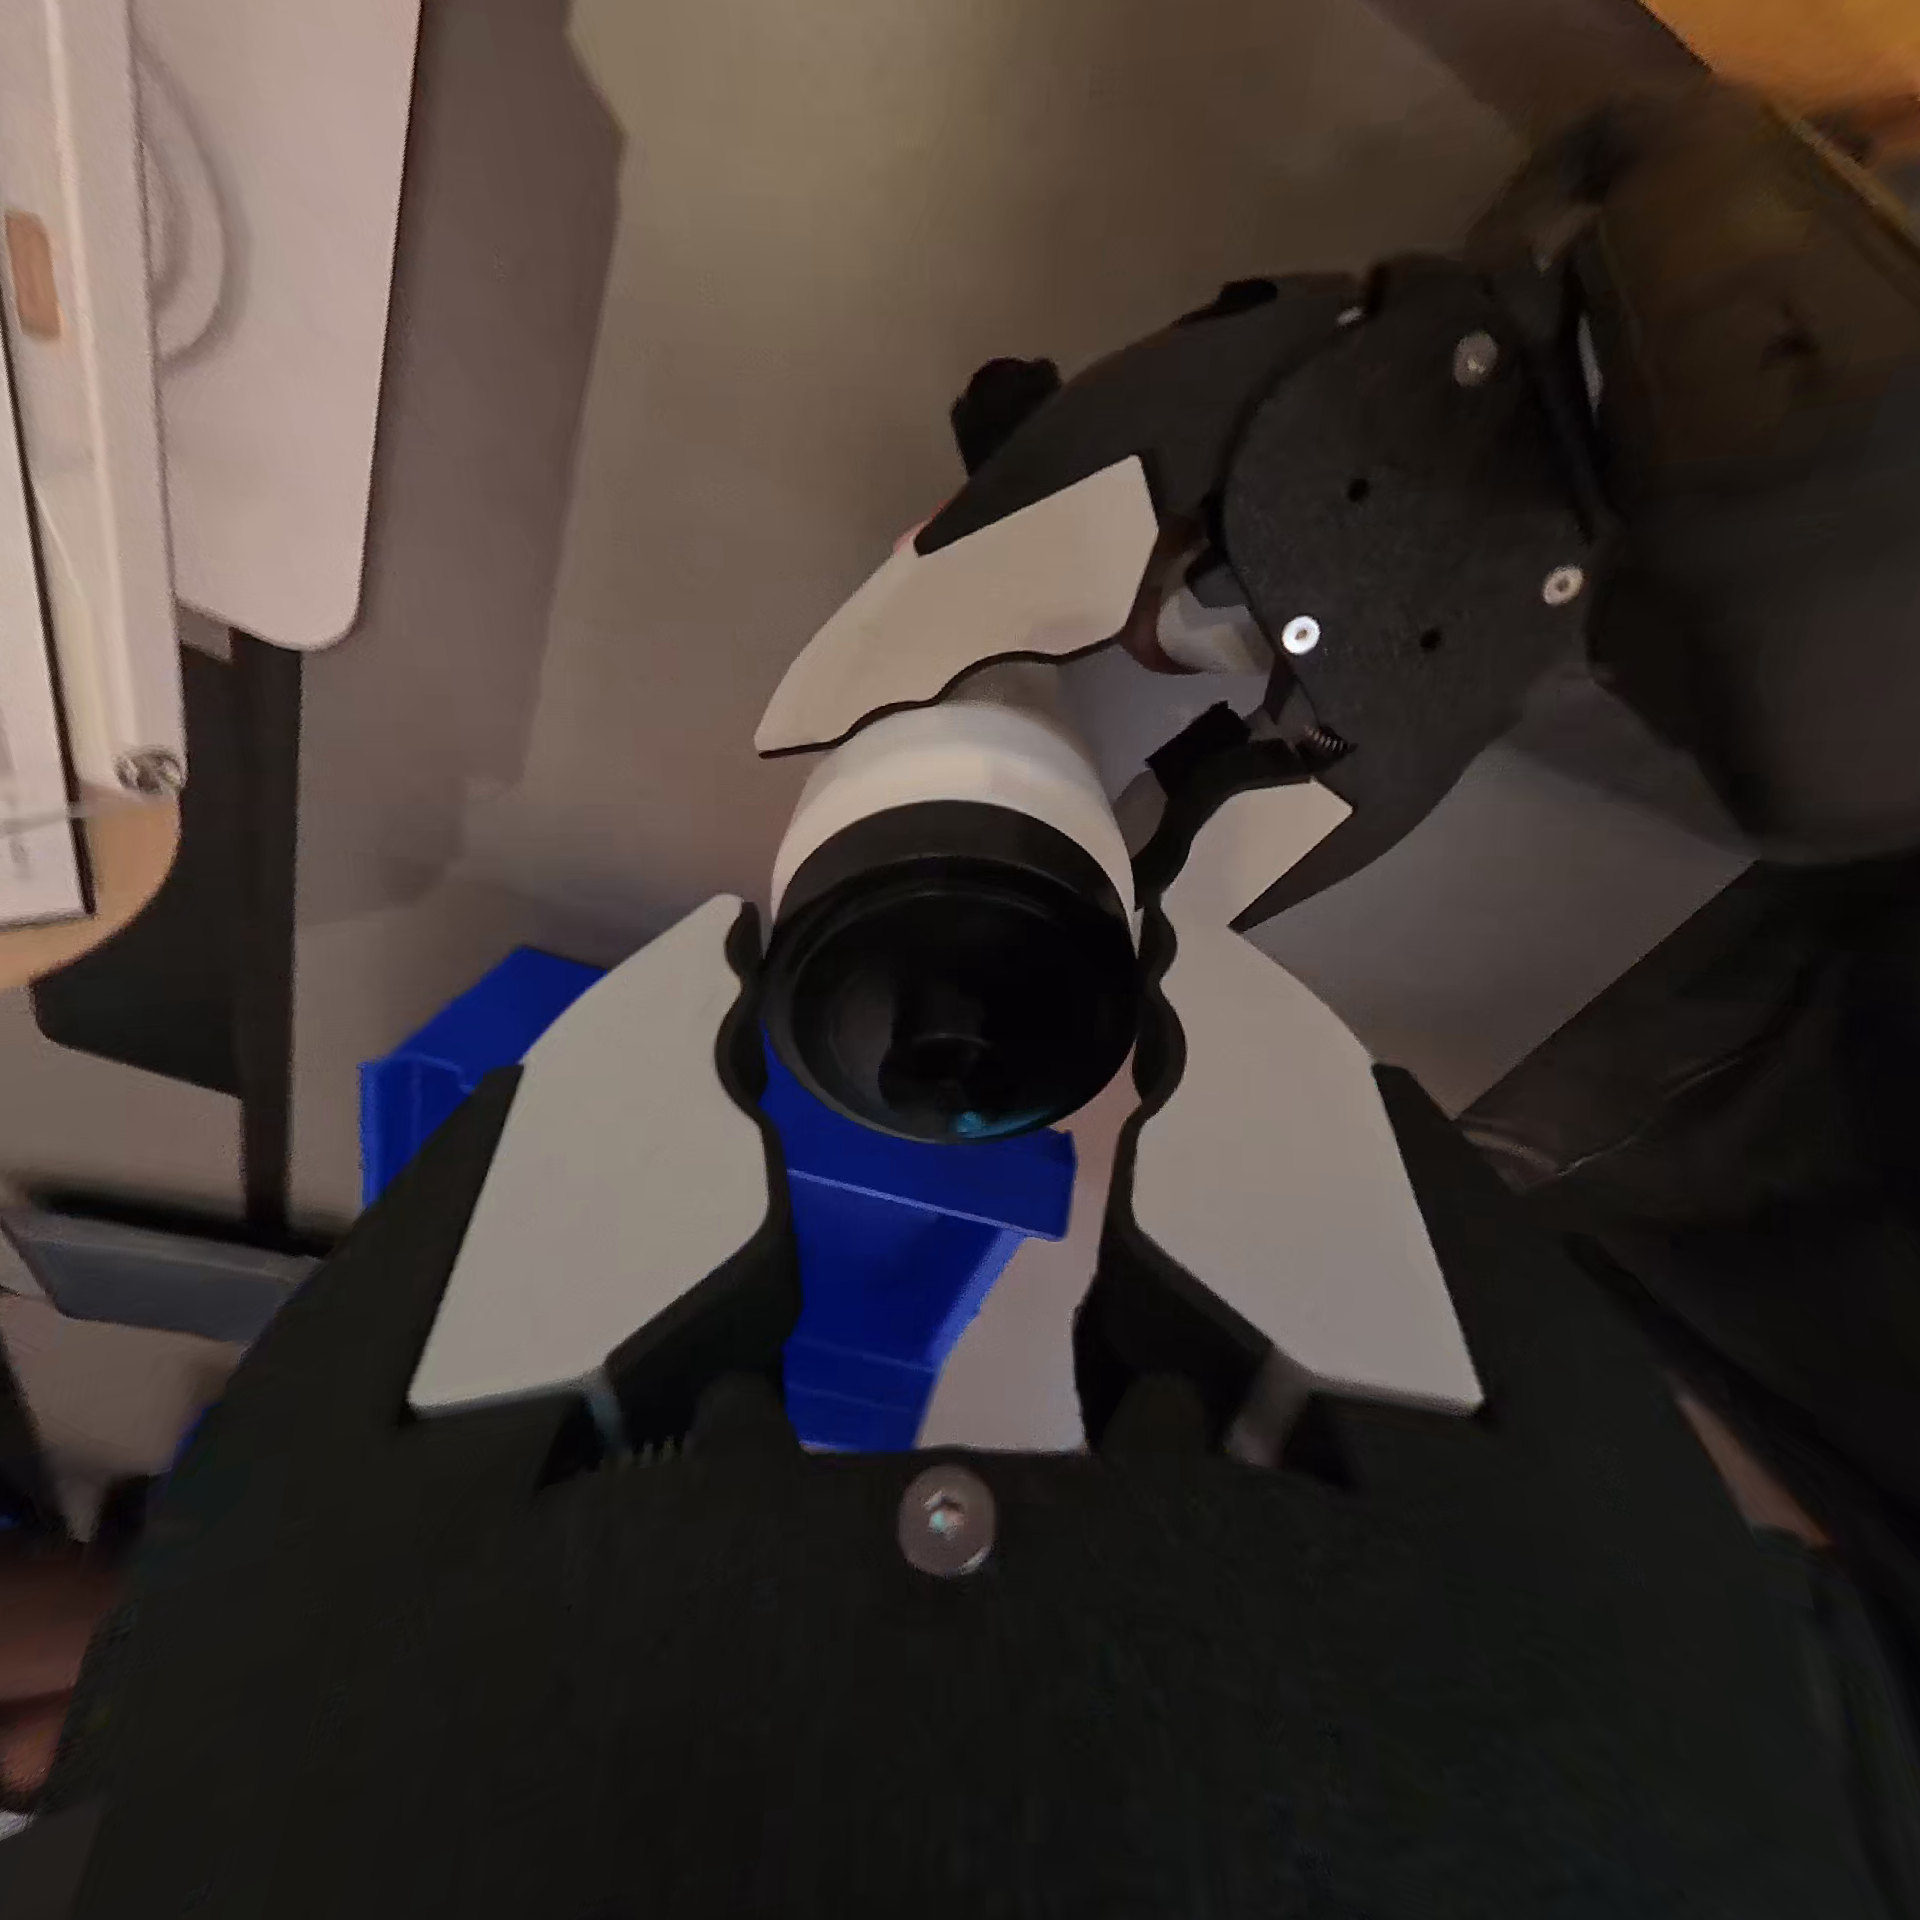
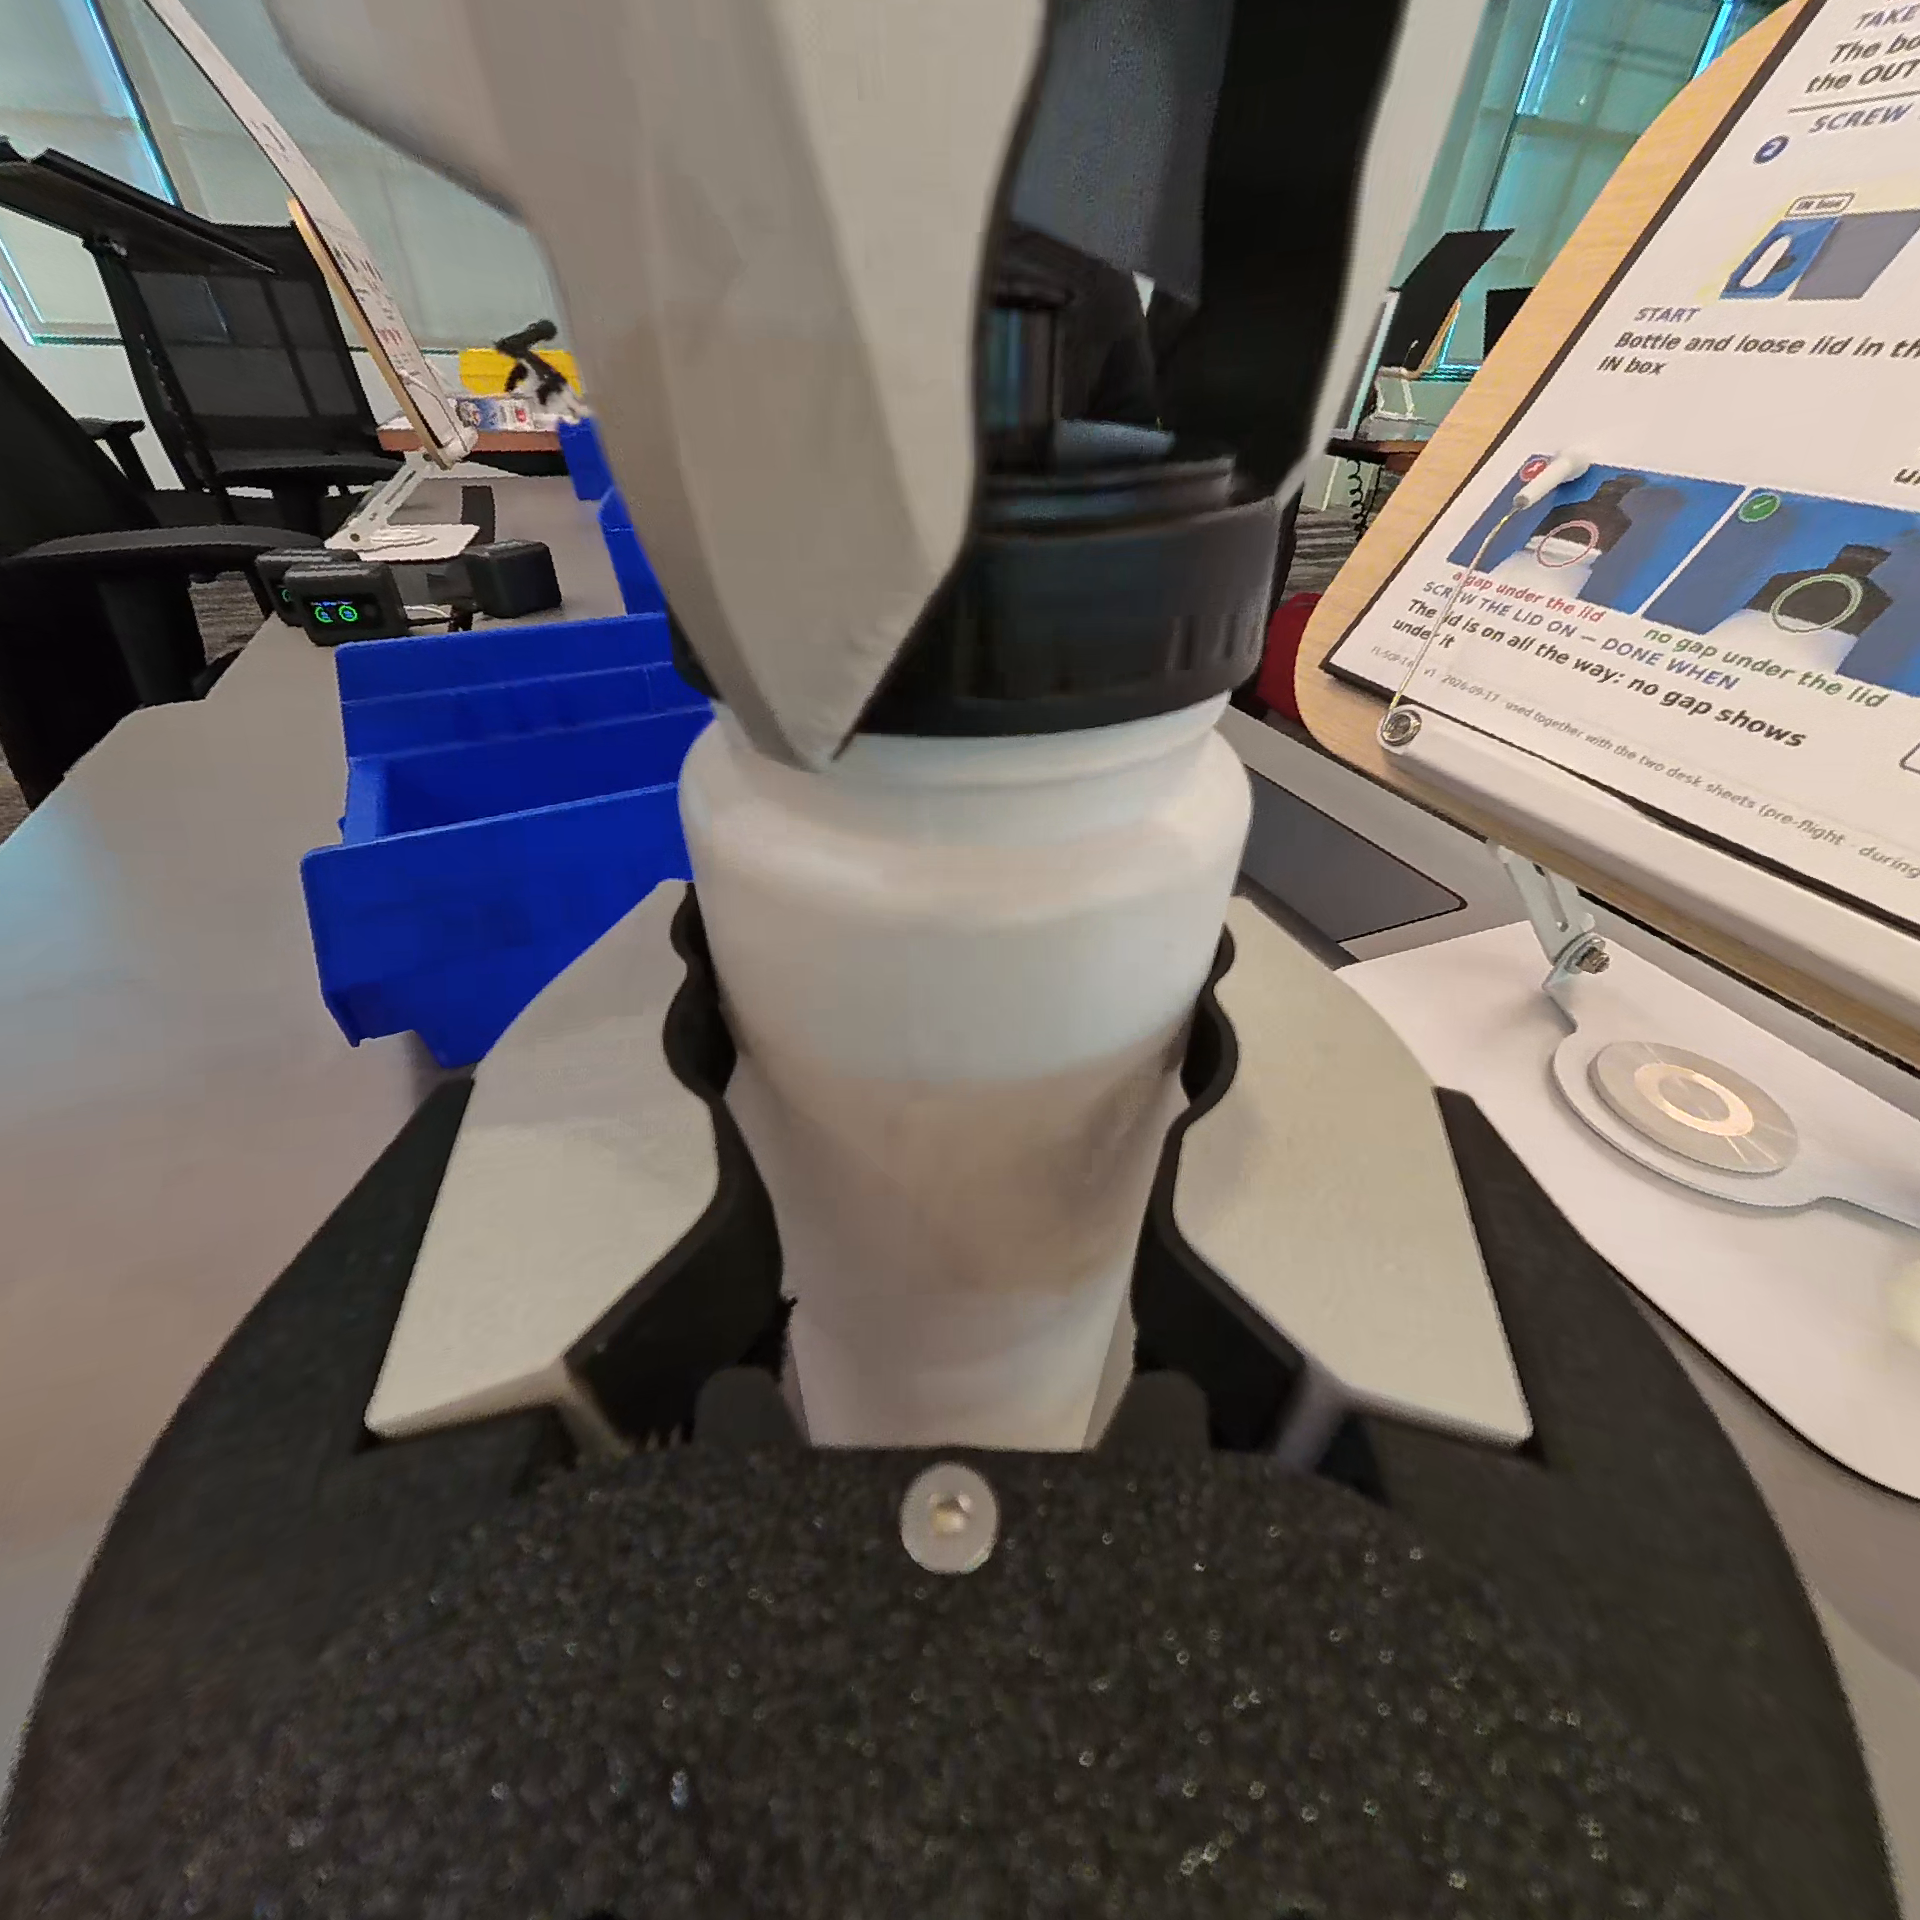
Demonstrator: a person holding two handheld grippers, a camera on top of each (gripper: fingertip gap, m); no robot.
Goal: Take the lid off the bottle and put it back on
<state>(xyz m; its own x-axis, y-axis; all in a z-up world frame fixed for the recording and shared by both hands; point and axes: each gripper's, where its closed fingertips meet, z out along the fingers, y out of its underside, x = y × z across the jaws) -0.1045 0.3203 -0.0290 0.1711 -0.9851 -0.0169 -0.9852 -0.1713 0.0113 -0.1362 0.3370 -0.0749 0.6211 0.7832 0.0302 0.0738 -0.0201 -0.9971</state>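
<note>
A white bottle (image 2: 966, 831) stands upright above the grey table, with its black lid (image 2: 1122, 634) sitting on its neck. My right gripper (image 2: 956, 956) is shut on the bottle's body, its jaws pressing both sides. My left gripper (image 2: 1049, 623) comes down from above and is shut on the lid. In the left wrist view I look down onto the lid (image 1: 935, 862), which sits between the fingertips of my left gripper (image 1: 948, 966). The bottle's white shoulder (image 1: 935, 769) shows behind it. My right gripper (image 1: 1039, 727) reaches in from the upper right and clamps the bottle.
Blue bins (image 2: 499, 810) stand on the grey table (image 2: 156, 987) to the left, and one lies below the bottle (image 1: 914, 1247). A tilted instruction board (image 2: 1662, 520) on a stand with a round base (image 2: 1683, 1122) is at the right. Small black devices (image 2: 343, 603) lie far left.
</note>
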